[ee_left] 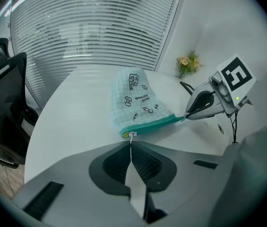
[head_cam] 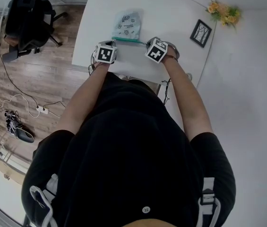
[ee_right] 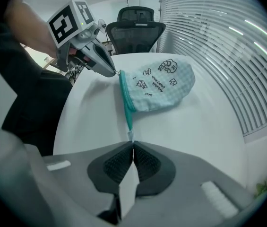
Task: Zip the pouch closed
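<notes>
Your left gripper [ee_left: 132, 143] and right gripper [ee_right: 133, 144] each pinch one end of the pouch [ee_left: 137, 100] along its teal zipper [ee_left: 154, 125].
The pale green checked pouch lies flat on the white table [ee_left: 72, 112], just beyond both gripper tips, zipper edge nearest you. Your left jaws are closed on the thin white pull [ee_left: 132, 135] at the zipper's left end. Your right jaws are closed on the small tab [ee_right: 129, 136] at its right end.
</notes>
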